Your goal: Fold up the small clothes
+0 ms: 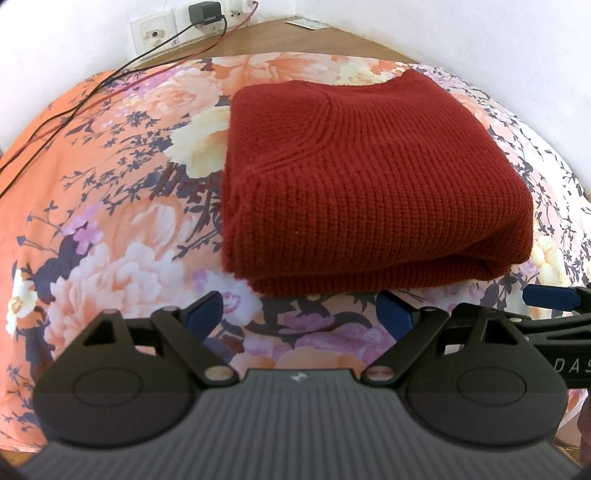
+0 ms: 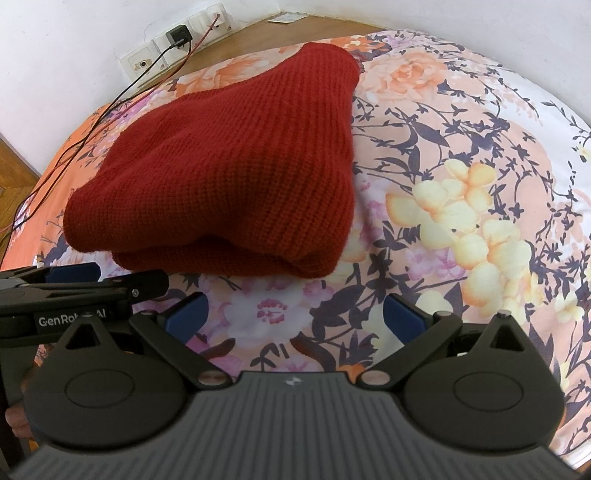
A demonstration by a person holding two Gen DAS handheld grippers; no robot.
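Surface: floral bedspread [image 1: 122,258] — orange, pink and cream blooms with dark twigs, over what looks like a wooden top that shows bare at the far edge.
Background: white wall with a row of wall sockets [image 1: 162,29], a black charger [image 1: 205,13] plugged in, and a black and a red cable [image 1: 74,107] trailing down across the left side of the cloth.
Sweater: dark red knit sweater [image 1: 369,177], folded into a chunky rectangle with the layered edge facing the cameras. It sits on the bedspread, roughly mid-surface, just past both sets of tongs.
Left gripper [image 1: 299,314]: jaws spread wide, blue pads [image 1: 207,306] apart with only floral cloth showing between them. Not touching the sweater — it sits just short of the near folded edge.
Right gripper [image 2: 295,314]: also spread wide, nothing pinched, pads over bare bedspread. The sweater is ahead and a bit to its left.
Side by side: each gripper pokes into the other's view — the right one at the right edge of the left wrist view, the left one at the left edge of the right wrist view.
Person: only a bit of hand, low at the left edge of the right wrist view, too small to say much.
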